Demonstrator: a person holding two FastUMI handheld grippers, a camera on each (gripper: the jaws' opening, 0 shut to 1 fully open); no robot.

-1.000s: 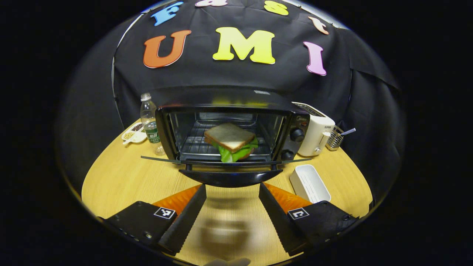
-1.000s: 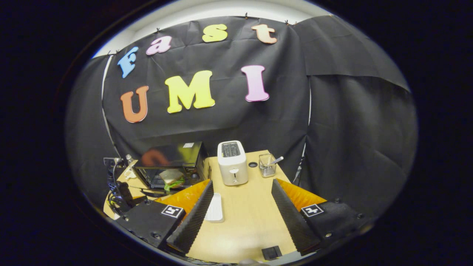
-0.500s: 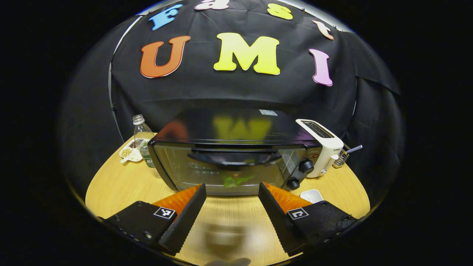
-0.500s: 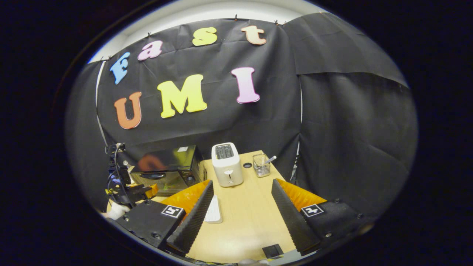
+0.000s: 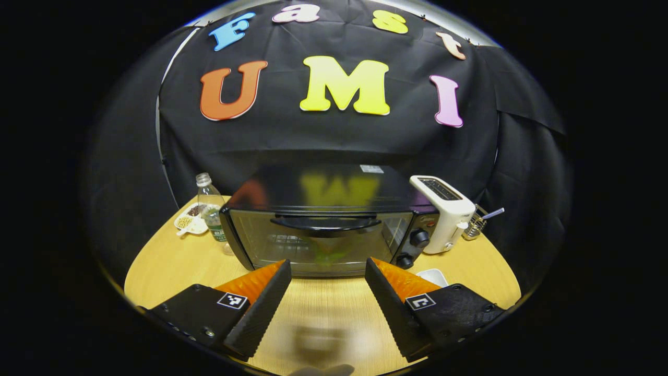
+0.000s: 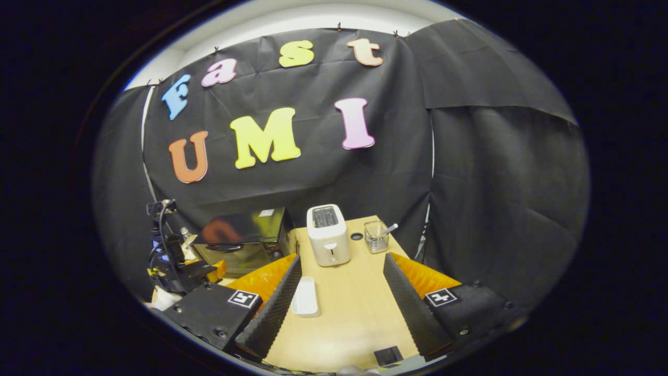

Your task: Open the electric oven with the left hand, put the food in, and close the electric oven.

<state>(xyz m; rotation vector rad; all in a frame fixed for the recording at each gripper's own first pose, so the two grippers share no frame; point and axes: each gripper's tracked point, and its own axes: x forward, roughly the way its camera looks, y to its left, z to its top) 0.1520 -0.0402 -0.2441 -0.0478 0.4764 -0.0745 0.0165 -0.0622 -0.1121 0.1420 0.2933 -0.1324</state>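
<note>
In the left gripper view, a water bottle (image 5: pixel 210 201) is standing left of the black electric oven (image 5: pixel 323 227), which is sitting mid-table with its glass door shut and green food (image 5: pixel 329 256) showing dimly through. A white toaster (image 5: pixel 441 211) is flanking its right. The left gripper (image 5: pixel 327 292) and right gripper (image 6: pixel 339 292) are both hanging wide, gripping nothing.

Beyond the jaws a pale wooden desk (image 5: pixel 172 261) runs to a black cloth wall (image 5: pixel 323 136) that closes the booth behind and to the right. Above the cloth a strip of white wall (image 6: pixel 313 15) catches light.
</note>
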